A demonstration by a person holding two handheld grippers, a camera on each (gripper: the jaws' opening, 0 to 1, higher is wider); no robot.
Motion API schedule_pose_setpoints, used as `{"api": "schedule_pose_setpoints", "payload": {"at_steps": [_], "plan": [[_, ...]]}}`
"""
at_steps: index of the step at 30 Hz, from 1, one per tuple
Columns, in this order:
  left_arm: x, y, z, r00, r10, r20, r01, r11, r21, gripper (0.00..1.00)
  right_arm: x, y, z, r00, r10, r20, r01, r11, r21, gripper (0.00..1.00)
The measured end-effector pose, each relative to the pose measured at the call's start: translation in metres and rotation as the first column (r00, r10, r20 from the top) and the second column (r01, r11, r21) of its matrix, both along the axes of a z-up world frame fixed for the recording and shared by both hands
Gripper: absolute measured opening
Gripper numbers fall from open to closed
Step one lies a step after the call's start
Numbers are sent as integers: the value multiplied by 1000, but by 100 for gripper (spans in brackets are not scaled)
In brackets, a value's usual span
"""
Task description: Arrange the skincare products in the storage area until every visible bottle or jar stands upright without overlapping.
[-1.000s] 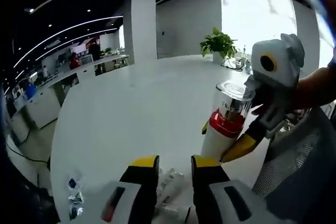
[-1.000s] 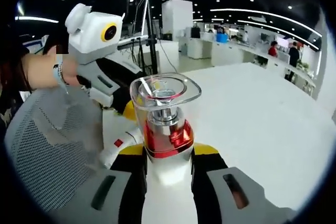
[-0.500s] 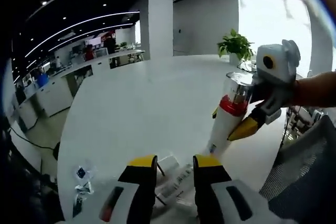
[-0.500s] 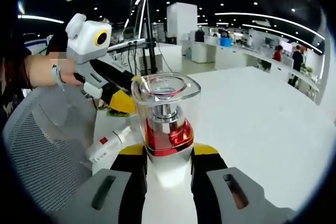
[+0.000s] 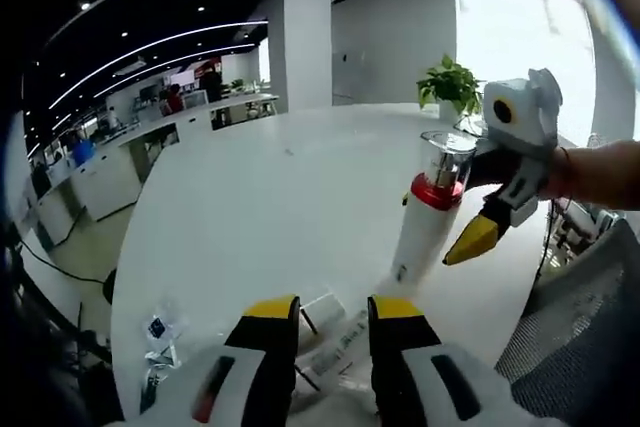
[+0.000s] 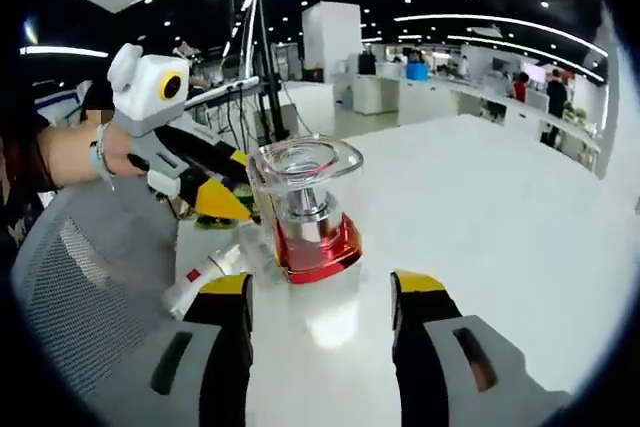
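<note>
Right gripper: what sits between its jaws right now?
In the right gripper view, the red-collared white bottle stands upright between the open jaws of the right gripper, apparently released.

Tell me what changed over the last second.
The right gripper let go of the white bottle with the red collar: its jaws, shut on the body before, now stand apart, and the bottle stands upright on the white table. The left gripper stayed above the clear tube lying there.
</note>
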State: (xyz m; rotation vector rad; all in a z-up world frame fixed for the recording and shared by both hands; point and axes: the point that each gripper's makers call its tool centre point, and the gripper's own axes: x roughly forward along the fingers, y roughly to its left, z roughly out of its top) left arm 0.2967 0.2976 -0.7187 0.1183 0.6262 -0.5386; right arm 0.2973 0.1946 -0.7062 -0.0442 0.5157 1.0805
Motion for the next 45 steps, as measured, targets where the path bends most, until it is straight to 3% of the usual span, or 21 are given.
{"api": "schedule_pose_setpoints", "payload": {"at_steps": [1, 5, 8, 10, 12, 14, 16, 21, 23, 24, 25, 26, 28, 29, 32, 35, 39, 42, 45], "plan": [[0, 0, 0, 1000, 1, -2, -1, 1000, -1, 28, -6, -2, 1, 1000, -1, -15, 1, 1000, 12, 48], [1, 1, -1, 1000, 4, -2, -4, 1000, 2, 28, -28, -12, -4, 1000, 13, -9, -14, 998, -63, 43], [2, 3, 2, 1000, 11, 5, -11, 1000, -5, 28, -37, -15, 0, 1000, -7, 4, 7, 998, -59, 44], [2, 7, 5, 1000, 15, 9, -15, 1000, -6, 28, -40, -18, 0, 999, -36, -9, 36, 998, -51, 43], [2, 11, 11, 1000, 5, 26, -5, 1000, 5, 28, -48, -15, 2, 997, -47, -60, 45, 999, -31, 38], [-1, 13, 17, 999, -20, 33, 20, 1000, 10, 28, -59, -3, 9, 996, 3, -88, -4, 1000, -9, 33], [-12, 12, 19, 996, -92, 5, 92, 995, 26, 28, -66, 8, 19, 997, 51, -60, -51, 999, 5, 33], [-32, 30, 0, 971, -237, -32, 238, 949, 205, 28, -74, 44, 48, 993, 114, -37, -112, 992, 59, 33], [-35, 36, -9, 979, -199, -49, 204, 965, 164, 28, -78, 62, 50, 989, 116, -87, -110, 991, 69, 33], [-35, 35, -13, 985, -157, -66, 162, 984, 71, 28, -80, 71, 46, 986, 99, -136, -90, 993, 73, 33], [-37, 35, -16, 986, -136, -97, 139, 990, 28, 28, -79, 77, 44, 983, 82, -161, -70, 994, 78, 33], [-41, 43, -23, 976, -135, -173, 151, 985, 86, 28, -77, 86, 38, 980, 46, -196, -31, 996, 80, 33], [-29, 46, -20, 983, -159, -87, 172, 970, 172, 28, -72, 94, 23, 978, -20, -209, 24, 1000, 15, 33], [-27, 45, -19, 985, -161, -69, 171, 970, 172, 28, -70, 95, 14, 978, -44, -205, 39, 999, -30, 33], [-35, 40, -22, 979, -169, -112, 184, 973, 141, 28, -73, 94, -18, 982, -57, -180, 15, 975, -224, 33], [-39, 40, -27, 971, -210, -113, 229, 955, 190, 28, -76, 92, -42, 994, -27, -104, -11, 937, -350, 33], [-43, 42, -38, 959, -238, -157, 271, 931, 245, 28, -94, 94, -61, 992, 18, -127, -68, 914, -400, 33], [-47, 41, -41, 951, -259, -168, 296, 917, 266, 28, -98, 98, -66, 993, 53, -102, -91, 903, -420, 33], [-53, 37, -43, 939, -291, -186, 333, 905, 265, 28, -99, 92, -78, 992, 86, -93, -120, 865, -486, 30]]}}
